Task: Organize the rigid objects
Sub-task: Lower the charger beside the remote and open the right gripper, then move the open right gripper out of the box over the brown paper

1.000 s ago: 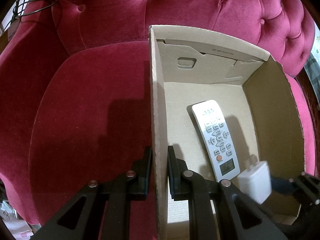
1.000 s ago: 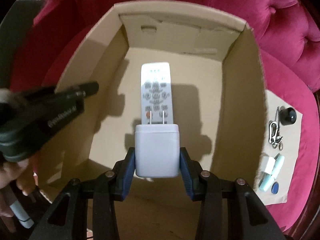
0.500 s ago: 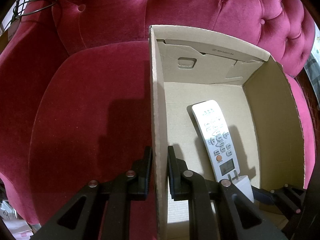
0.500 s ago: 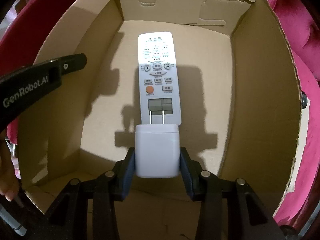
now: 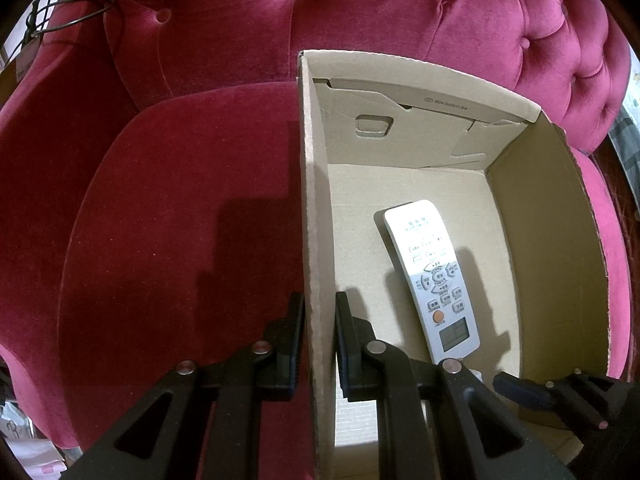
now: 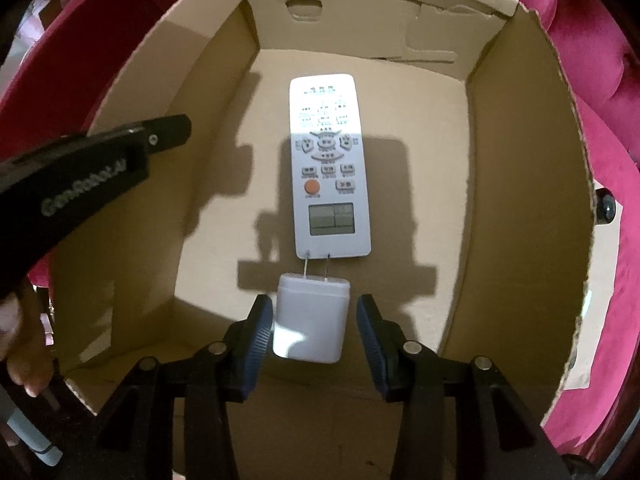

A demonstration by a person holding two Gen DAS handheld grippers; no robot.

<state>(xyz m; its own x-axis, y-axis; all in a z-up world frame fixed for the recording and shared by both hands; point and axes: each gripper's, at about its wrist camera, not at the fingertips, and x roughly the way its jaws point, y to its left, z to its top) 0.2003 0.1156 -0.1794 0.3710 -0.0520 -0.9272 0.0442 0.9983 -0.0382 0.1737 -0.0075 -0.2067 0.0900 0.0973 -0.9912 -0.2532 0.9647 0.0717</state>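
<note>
Left gripper [image 5: 318, 340]: its jaws are closed tight on the left wall of the cardboard box [image 5: 316, 200], one jaw outside, one inside.
Right gripper [image 6: 314, 332]: it points down into the box; its jaws are partly open, with the white charger [image 6: 310, 322] between them. The left pad is at the charger's side, the right pad stands clear of it.
Charger: near the box floor, its two prongs toward the remote control [image 6: 328, 168].
Remote control: flat on the box floor, buttons up, just beyond the charger.
Box: it sits on a red velvet armchair [image 5: 180, 220].
</note>
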